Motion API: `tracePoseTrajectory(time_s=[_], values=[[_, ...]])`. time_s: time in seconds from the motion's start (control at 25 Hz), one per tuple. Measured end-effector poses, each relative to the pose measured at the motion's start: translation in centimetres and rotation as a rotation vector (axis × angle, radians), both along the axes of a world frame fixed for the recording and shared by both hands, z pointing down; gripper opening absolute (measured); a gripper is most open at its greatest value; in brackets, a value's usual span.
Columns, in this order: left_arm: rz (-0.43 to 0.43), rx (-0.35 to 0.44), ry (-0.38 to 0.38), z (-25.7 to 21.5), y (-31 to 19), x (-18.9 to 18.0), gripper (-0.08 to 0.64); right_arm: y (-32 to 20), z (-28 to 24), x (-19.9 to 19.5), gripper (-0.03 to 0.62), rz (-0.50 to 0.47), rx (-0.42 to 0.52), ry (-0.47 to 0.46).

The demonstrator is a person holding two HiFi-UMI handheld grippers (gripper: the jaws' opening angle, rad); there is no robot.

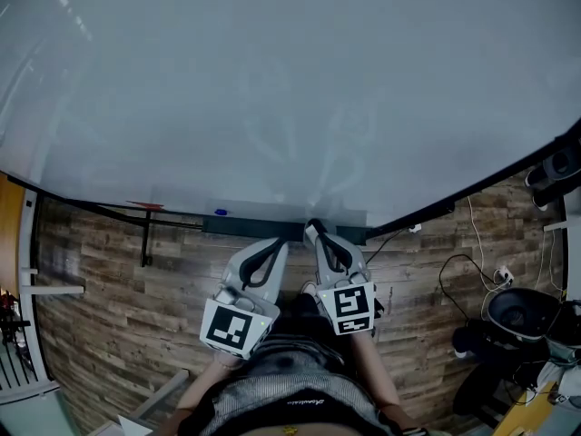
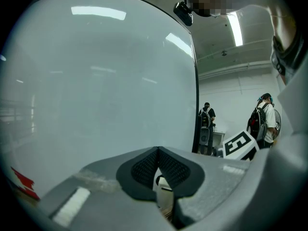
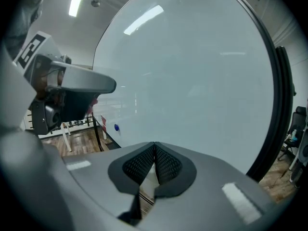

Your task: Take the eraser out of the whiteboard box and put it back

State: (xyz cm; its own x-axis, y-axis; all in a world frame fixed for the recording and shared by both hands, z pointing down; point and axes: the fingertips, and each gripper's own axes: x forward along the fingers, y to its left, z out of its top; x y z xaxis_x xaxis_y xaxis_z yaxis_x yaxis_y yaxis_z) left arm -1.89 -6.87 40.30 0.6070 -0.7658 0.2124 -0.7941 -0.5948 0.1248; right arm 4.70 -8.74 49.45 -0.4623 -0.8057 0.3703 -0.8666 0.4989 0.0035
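A big whiteboard (image 1: 272, 89) fills the head view, with a dark tray box (image 1: 245, 228) on its lower rail. I cannot make out the eraser in any view. My left gripper (image 1: 280, 242) hovers just in front of the tray, its pads (image 2: 144, 165) meeting with nothing between them. To its right, my right gripper (image 1: 313, 227) reaches the tray's edge, shut and empty. In the right gripper view its jaws (image 3: 154, 144) point at the board (image 3: 192, 81), and the left gripper's tip (image 3: 103, 84) shows at the left. A blue cap (image 1: 221, 213) and a red piece (image 1: 145, 205) lie along the rail.
Wood floor lies below the board. A black stand leg (image 1: 145, 239) drops from the rail at the left, beside a white frame (image 1: 36, 289). Cables and a black round seat (image 1: 522, 312) sit at the right. Two people (image 2: 207, 117) (image 2: 264, 114) stand beyond the board's edge.
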Motion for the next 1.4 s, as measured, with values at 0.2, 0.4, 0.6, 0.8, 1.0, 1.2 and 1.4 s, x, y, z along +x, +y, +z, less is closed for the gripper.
tracePoseTrajectory(time_s=[0.2,0.4,0.6,0.8,1.0,1.2,1.4], values=[[0.003,-0.002,0.002,0.1,0.0,-0.2,0.002,0.0,0.1,-0.1,0.055,-0.013,0.012,0.002],[0.005,-0.003,0.004,0.1,0.2,-0.3,0.002,0.0,0.3,-0.3,0.112,-0.033,0.011,-0.002],[-0.008,-0.001,0.004,0.0,-0.1,-0.8,0.002,-0.2,1.3,-0.8,0.158,-0.064,-0.024,0.017],[-0.020,-0.003,0.007,0.0,-0.2,-1.1,0.002,-0.4,2.2,-0.9,0.161,-0.066,-0.049,0.038],[-0.028,-0.002,0.014,-0.1,-0.3,-1.5,0.002,-0.6,3.0,-0.9,0.179,-0.064,-0.069,0.067],[-0.033,0.000,0.017,-0.1,-0.4,-1.7,0.002,-0.8,3.5,-0.6,0.181,-0.050,-0.079,0.048],[-0.029,0.005,0.021,-0.3,-0.5,-1.4,0.002,-1.0,3.7,-0.4,0.175,-0.050,-0.103,0.022]])
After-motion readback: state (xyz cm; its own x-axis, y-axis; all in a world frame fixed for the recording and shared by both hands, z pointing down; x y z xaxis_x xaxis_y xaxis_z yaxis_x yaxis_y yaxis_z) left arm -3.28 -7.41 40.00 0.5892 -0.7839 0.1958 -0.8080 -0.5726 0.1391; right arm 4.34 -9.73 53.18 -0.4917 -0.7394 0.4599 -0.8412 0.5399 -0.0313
